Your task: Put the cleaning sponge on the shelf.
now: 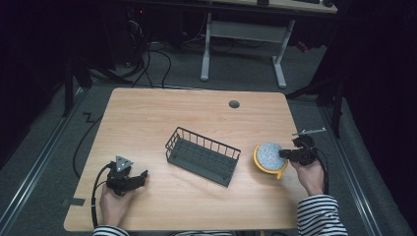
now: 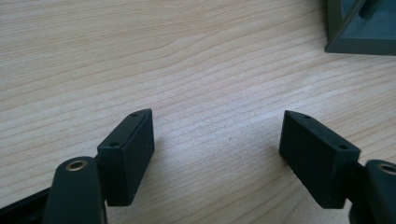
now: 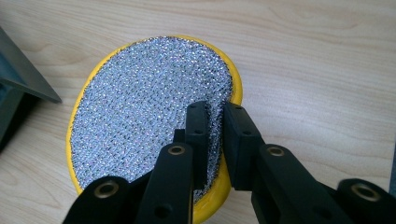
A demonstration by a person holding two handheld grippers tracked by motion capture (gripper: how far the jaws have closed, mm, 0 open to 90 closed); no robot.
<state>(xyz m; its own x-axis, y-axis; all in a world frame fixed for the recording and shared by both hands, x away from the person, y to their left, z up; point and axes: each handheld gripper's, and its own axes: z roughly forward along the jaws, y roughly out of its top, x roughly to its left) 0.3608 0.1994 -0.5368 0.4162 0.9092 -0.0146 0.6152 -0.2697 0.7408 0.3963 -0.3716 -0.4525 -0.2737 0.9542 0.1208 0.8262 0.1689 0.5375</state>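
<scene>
The right gripper (image 3: 215,135) has its two black jaws pinched tight on the edge of a round sponge (image 3: 144,107); a fold of the sponge's shiny silver top is squeezed between them; the sponge is yellow underneath and around its rim. In the high view the sponge (image 1: 269,156) lies on the right part of the wooden table (image 1: 147,113), just beside the right end of a dark wire basket (image 1: 202,156); the right gripper (image 1: 285,154) reaches it from the right side, and the right hand (image 1: 309,177), with a striped sleeve (image 1: 322,215) behind it, holds the gripper.

The left gripper (image 2: 217,154) has its jaws spread wide with nothing between them; bare wood shows in the gap; the jaws sit low over the table, and I cannot tell if they touch it. A corner of the dark basket (image 2: 362,28) peeks in at the top right of the left gripper view. In the high view the left gripper (image 1: 140,178) is near the front left of the table, well apart from the basket; the left hand (image 1: 114,201) holds it from below; a grey three-cornered plate (image 1: 122,163) sits on top of it and a black cable (image 1: 94,196) loops off to its left.

The basket sits in the middle of the table, turned a bit slanted; a small round grey hole (image 1: 234,104) is near the far edge of the table.
</scene>
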